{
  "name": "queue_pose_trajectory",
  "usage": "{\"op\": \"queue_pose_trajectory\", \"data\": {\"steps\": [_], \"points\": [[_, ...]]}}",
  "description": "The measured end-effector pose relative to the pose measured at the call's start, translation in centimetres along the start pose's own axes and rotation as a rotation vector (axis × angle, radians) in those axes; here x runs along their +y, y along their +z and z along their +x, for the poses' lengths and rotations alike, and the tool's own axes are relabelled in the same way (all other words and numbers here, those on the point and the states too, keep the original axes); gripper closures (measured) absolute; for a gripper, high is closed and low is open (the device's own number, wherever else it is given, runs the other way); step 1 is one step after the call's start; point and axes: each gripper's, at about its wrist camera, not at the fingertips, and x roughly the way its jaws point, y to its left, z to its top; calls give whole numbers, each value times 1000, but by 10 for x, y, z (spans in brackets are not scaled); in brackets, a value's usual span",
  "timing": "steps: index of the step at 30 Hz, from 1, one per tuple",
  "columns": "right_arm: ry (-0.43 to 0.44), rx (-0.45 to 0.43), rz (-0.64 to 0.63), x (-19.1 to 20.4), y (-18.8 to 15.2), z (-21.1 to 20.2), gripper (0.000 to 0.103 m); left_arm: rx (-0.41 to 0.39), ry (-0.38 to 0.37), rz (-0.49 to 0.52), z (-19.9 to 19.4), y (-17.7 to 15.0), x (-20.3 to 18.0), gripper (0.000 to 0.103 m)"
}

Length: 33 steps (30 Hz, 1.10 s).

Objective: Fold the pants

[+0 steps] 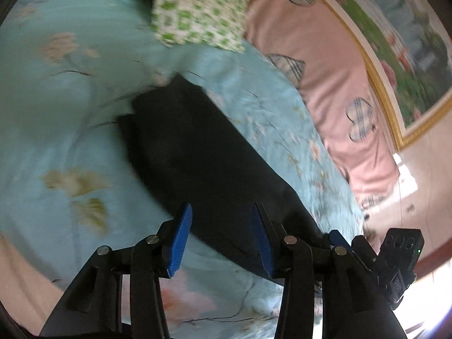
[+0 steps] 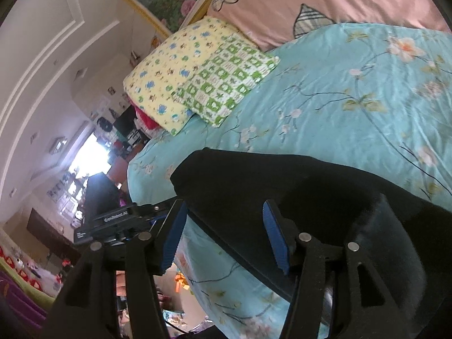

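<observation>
The black pants (image 1: 203, 155) lie as a long folded strip on the light blue floral bedspread (image 1: 56, 113). My left gripper (image 1: 223, 212) hovers over their near end, its blue pads (image 1: 180, 237) apart with nothing pressed between them. In the right wrist view the same pants (image 2: 282, 180) run across the frame. My right gripper (image 2: 225, 206) stands open over their folded edge, and the cloth passes between the fingers without being pinched. Each gripper shows at the edge of the other's view: the right gripper's body (image 1: 395, 248) and the left gripper's body (image 2: 113, 223).
A green checked pillow (image 2: 226, 84) and a yellow patterned pillow (image 2: 166, 76) lie at the head of the bed. A pink headboard cover (image 1: 325, 70) with butterfly prints rises behind them. The bed's edge (image 2: 135, 175) drops to a cluttered floor and a bright window.
</observation>
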Motion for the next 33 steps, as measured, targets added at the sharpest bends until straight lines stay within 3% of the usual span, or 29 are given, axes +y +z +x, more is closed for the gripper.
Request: {"op": "queue_pose_trajectory", "data": {"steps": [16, 33], "points": [[32, 137, -105, 18, 39, 75, 43, -40, 117, -150, -1, 27, 47, 45], [29, 351, -253, 20, 97, 186, 42, -19, 137, -183, 24, 39, 59, 42]]}}
